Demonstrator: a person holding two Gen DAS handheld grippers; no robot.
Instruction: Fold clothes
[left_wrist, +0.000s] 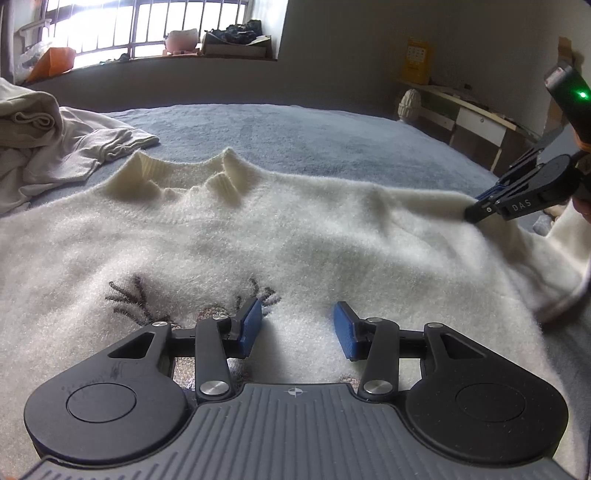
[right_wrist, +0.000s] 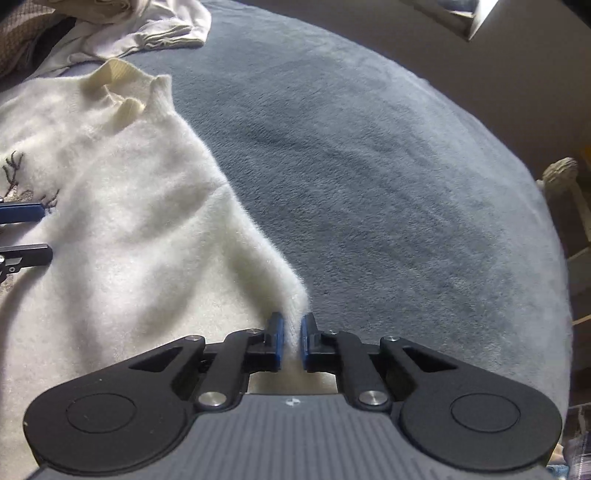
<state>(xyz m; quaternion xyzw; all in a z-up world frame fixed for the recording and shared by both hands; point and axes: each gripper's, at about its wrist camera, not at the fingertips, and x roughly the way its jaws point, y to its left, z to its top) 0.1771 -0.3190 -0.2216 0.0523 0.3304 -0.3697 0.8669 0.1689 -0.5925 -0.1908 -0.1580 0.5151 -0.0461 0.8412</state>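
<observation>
A fluffy white sweater (left_wrist: 258, 229) with a ribbed collar and a dark antler pattern lies spread on the blue-grey bed (left_wrist: 295, 133). My left gripper (left_wrist: 298, 325) is open and empty, its blue pads hovering just over the sweater's chest. My right gripper (right_wrist: 291, 332) is shut on a fold of the sweater (right_wrist: 147, 229) at its right shoulder or sleeve edge, lifting it slightly. It also shows in the left wrist view (left_wrist: 476, 210) at the far right. The left gripper's fingers (right_wrist: 26, 214) show at the left edge of the right wrist view.
A pile of beige clothes (left_wrist: 55, 147) lies at the bed's far left corner, also in the right wrist view (right_wrist: 140, 26). A barred window with a cluttered sill (left_wrist: 166, 44) is behind. A desk and shelf (left_wrist: 472, 118) stand to the right of the bed.
</observation>
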